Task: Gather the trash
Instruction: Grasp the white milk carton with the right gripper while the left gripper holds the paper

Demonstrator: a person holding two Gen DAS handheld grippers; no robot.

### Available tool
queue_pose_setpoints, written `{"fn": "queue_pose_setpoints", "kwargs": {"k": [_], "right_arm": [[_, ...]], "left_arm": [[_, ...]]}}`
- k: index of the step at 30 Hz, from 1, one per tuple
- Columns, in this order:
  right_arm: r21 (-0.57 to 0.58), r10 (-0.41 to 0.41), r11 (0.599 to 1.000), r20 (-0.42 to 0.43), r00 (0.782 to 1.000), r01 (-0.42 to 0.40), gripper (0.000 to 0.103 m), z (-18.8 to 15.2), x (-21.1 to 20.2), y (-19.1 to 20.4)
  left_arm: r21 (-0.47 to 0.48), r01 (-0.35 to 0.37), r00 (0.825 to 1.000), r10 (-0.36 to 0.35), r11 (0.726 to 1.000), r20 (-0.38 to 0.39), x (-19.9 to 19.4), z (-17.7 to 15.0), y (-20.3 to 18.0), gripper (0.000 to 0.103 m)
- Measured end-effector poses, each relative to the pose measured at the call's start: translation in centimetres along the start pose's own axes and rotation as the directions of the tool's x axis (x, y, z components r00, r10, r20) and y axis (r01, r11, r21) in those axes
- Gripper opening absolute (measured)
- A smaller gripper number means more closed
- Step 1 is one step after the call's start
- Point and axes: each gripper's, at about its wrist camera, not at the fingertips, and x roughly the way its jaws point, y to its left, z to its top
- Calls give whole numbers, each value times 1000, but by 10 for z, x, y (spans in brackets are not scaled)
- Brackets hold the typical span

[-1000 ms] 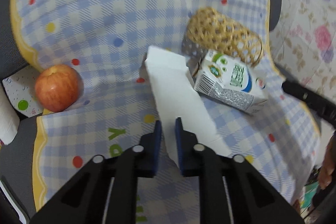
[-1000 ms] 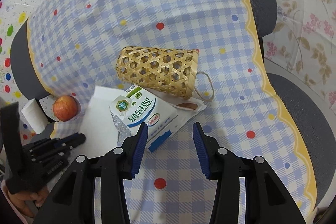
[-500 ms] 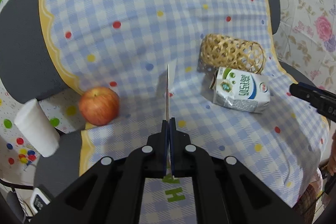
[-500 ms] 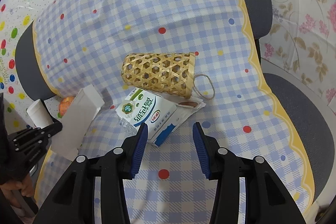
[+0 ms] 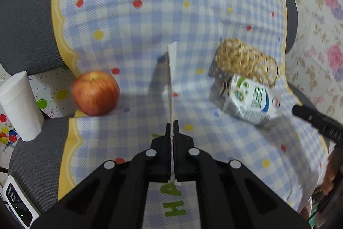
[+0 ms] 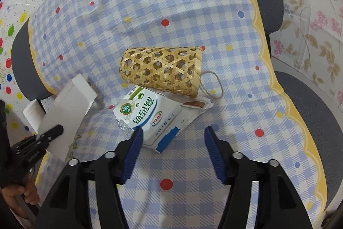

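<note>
Basket [image 6: 161, 70] lies on its side on tablecloth [image 6: 171, 3]; milk carton [image 6: 148, 115] just in front, touching it, atop a wrapper [image 6: 194, 106]. Apple [image 5: 95, 92] far left, paper roll [image 5: 20, 106] beyond it.

On the checked cloth [image 6: 193, 3]: one woven basket [image 6: 160, 70], one milk carton [image 6: 148, 115], one apple [image 5: 95, 92], one white paper sheet [image 6: 68, 108], one paper roll [image 5: 20, 106] at nine o'clock, two grippers.

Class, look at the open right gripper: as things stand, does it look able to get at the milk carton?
Probably yes. The right gripper is open, its jaws wide apart, with the milk carton lying just ahead of its left finger and nothing between them. The woven basket lies behind the carton.
</note>
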Motion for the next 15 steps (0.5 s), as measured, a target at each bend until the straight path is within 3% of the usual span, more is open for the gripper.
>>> {"fn": "queue_pose_setpoints", "kwargs": {"k": [7, 11, 15], "right_arm": [[-9, 34, 999, -19, 999, -34, 78, 10, 30, 4], [1, 51, 999, -12, 999, -51, 77, 18, 43, 1], [-13, 96, 995, -24, 995, -96, 68, 23, 53, 4]], "left_arm": [[-2, 20, 1000, -20, 1000, -1, 2, 2, -4, 0], [-3, 24, 1000, -24, 1000, -11, 8, 1, -5, 0], [-5, 25, 1000, -25, 1000, -16, 9, -1, -3, 0]]}}
